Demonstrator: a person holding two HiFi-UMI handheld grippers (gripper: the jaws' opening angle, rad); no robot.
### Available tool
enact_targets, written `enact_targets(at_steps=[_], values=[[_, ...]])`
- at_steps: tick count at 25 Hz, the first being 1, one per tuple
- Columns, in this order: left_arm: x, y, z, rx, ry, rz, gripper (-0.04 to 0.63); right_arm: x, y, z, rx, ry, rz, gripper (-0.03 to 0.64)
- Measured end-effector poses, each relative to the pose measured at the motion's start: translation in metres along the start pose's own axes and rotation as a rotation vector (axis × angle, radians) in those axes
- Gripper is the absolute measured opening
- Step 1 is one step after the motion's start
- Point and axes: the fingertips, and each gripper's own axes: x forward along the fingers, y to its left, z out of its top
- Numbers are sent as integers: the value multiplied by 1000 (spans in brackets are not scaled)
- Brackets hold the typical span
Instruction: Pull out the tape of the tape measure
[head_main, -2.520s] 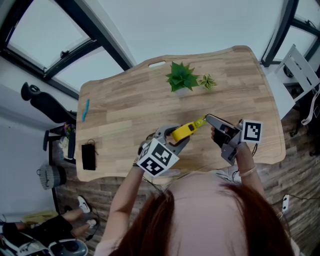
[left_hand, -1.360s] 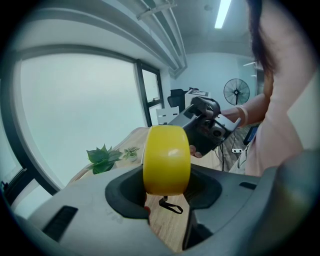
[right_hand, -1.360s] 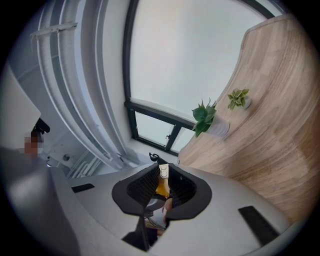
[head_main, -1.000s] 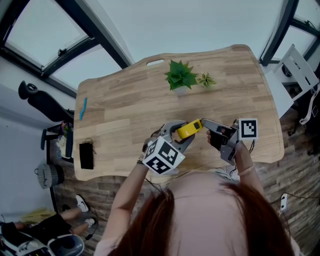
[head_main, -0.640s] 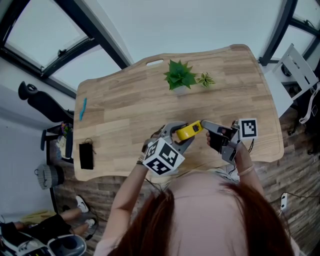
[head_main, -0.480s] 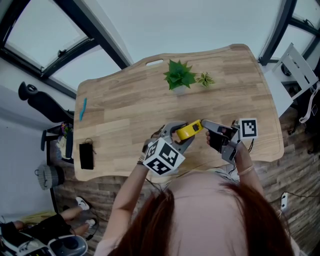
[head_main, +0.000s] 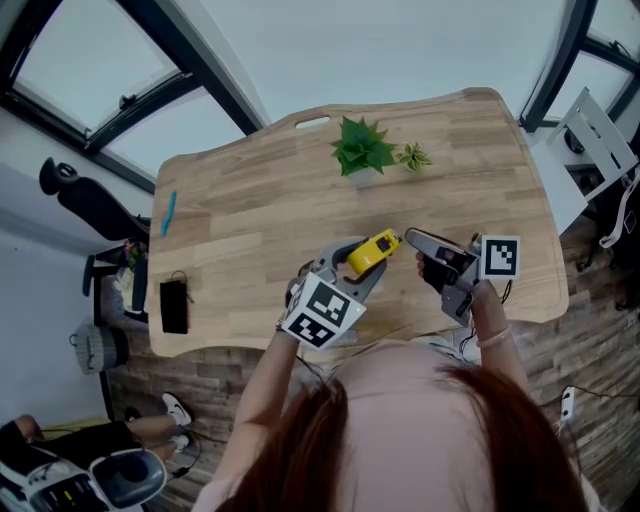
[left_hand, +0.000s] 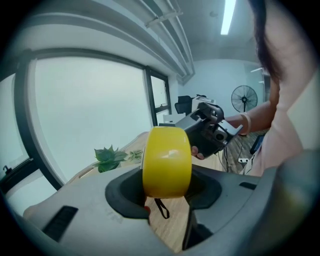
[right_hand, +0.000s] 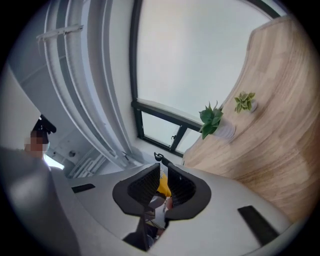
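Note:
The yellow tape measure (head_main: 371, 252) is held above the front middle of the wooden table (head_main: 260, 210), and my left gripper (head_main: 364, 260) is shut on its sides. In the left gripper view its rounded case (left_hand: 166, 162) fills the space between the jaws, with a black strap hanging below. My right gripper (head_main: 410, 238) points at the case from the right, its tips just short of it. In the right gripper view the jaws (right_hand: 164, 177) stand a narrow slit apart with only the yellow case (right_hand: 163, 186) seen beyond. No drawn-out tape shows.
A green potted plant (head_main: 362, 152) and a smaller one (head_main: 414, 159) stand at the table's far side. A blue pen (head_main: 171, 215) and a black pouch (head_main: 174, 305) lie at the left end. An office chair (head_main: 80, 205) stands beyond the left edge.
The short strip of tape that ran from the case to the right gripper in the earliest frame is gone. The case has since tilted a little in the left gripper; both hands stay almost in place.

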Motion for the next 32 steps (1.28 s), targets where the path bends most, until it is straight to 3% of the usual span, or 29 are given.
enact_targets(at_steps=[4, 15, 21, 32], values=[[-8, 8, 6, -59, -46, 48, 164, 0, 9, 6, -142, 7, -45, 41], [-32, 24, 12, -196, -141, 174, 164, -5, 7, 12, -512, -25, -299, 20], [-54, 34, 11, -246, -174, 265, 164, -3, 10, 7, -639, -31, -369, 8], [-81, 47, 4, -294, -197, 385, 166, -16, 32, 19, -838, -170, -494, 0]])
